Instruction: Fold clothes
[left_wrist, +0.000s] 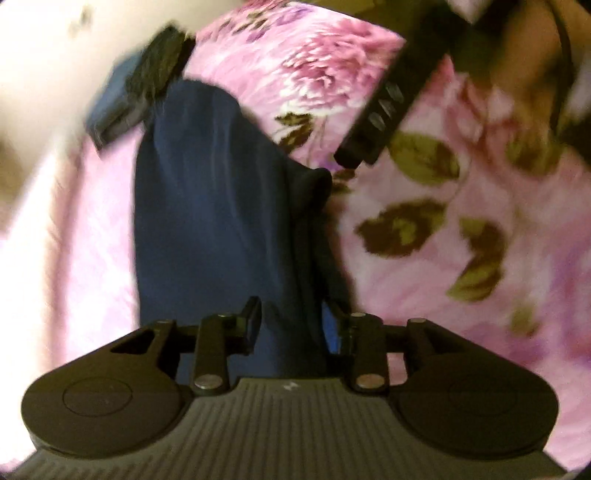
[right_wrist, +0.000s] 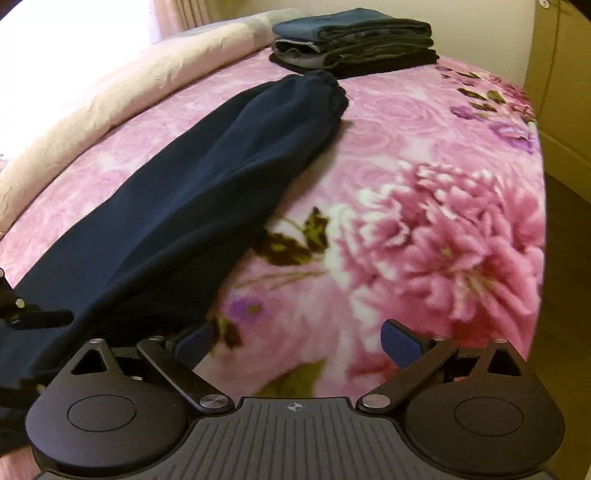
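Note:
Navy fleece trousers lie stretched lengthwise on the pink floral blanket, with the gathered cuffs at the far end. In the left wrist view the trousers run straight away from my left gripper. Its fingers stand close together with the near end of the cloth pinched between them. My right gripper hovers wide open over bare blanket just right of the trousers, holding nothing. The right gripper's black body shows in the left wrist view, and the left gripper's finger pokes in at the right view's left edge.
A stack of folded dark clothes sits at the far end of the bed, blurred in the left view as the stack. A rolled cream duvet runs along the left side. The bed edge drops at right to a wooden floor and a pale cabinet.

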